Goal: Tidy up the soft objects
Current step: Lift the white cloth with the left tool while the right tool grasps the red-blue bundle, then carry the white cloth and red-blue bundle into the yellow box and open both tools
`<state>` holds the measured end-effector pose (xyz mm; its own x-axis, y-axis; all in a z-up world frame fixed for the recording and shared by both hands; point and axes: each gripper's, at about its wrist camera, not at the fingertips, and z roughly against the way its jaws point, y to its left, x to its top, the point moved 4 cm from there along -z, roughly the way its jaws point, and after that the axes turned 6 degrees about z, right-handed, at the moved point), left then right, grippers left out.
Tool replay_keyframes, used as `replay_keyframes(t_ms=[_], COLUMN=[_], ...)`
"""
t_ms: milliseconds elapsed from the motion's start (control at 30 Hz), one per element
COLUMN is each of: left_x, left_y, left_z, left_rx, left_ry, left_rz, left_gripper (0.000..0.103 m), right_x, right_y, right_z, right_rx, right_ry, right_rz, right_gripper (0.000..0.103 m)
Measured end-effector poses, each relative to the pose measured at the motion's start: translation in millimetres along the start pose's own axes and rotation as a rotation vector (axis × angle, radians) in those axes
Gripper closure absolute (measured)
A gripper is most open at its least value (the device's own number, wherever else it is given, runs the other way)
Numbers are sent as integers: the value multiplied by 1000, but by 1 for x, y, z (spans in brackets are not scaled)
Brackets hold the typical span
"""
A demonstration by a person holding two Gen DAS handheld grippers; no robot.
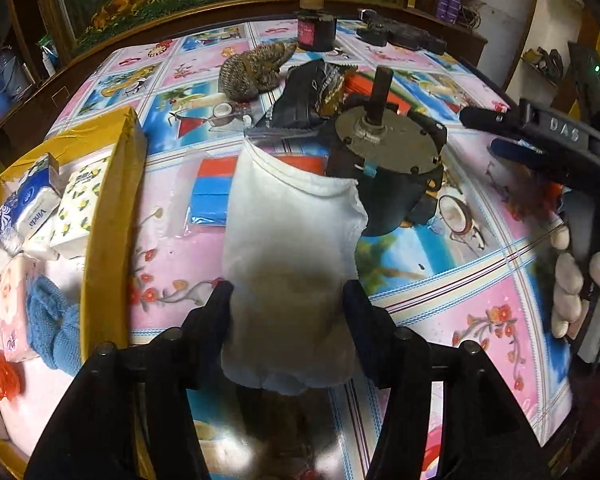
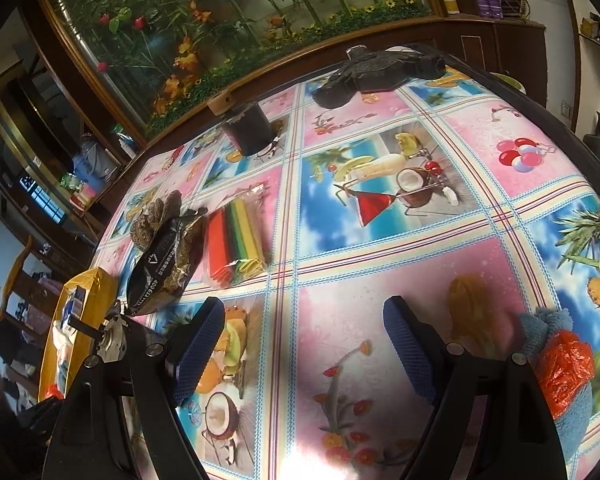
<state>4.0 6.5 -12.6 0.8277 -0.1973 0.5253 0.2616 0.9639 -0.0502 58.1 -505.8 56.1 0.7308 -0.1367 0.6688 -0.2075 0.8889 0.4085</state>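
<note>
Left claw: black jaws parted, a white soft cloth pouch between them; contact with the pads cannot be told. Yellow cardboard box at left holds tissue packs and a blue knitted cloth. Floral plastic-covered worktop beneath. Right claw: blue-padded jaws wide apart, nothing between them.

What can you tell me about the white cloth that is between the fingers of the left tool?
The white cloth looks like soft, slightly fuzzy fabric with a stitched hem at its far end and a ragged edge on one side. It lies lengthwise between the fingers of the left tool, which are spread at its sides. Its far end rests against a dark metal motor and covers part of a plastic bag.
</note>
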Motion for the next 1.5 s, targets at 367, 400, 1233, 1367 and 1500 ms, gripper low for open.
replay_keyframes(t_ms=[367, 400, 1233, 1367, 1500], left_x=[-12, -15, -103, -109, -111], left_y=[40, 48, 209, 218, 233], left_z=[85, 95, 142, 144, 144], left_rx=[-188, -202, -135, -133, -95], left_ry=[-114, -129, -242, -247, -239], left_rz=[136, 150, 530, 552, 570], left_gripper=[86, 86, 86, 86, 86], right_x=[11, 9, -40, -39, -39], right_y=[-31, -38, -21, 28, 96], right_z=[69, 74, 112, 129, 132], right_rx=[5, -24, -289, -211, -78], right_ry=[-128, -112, 30, -2, -2], right_rz=[-28, -15, 152, 219, 308], right_gripper=[20, 20, 69, 69, 69])
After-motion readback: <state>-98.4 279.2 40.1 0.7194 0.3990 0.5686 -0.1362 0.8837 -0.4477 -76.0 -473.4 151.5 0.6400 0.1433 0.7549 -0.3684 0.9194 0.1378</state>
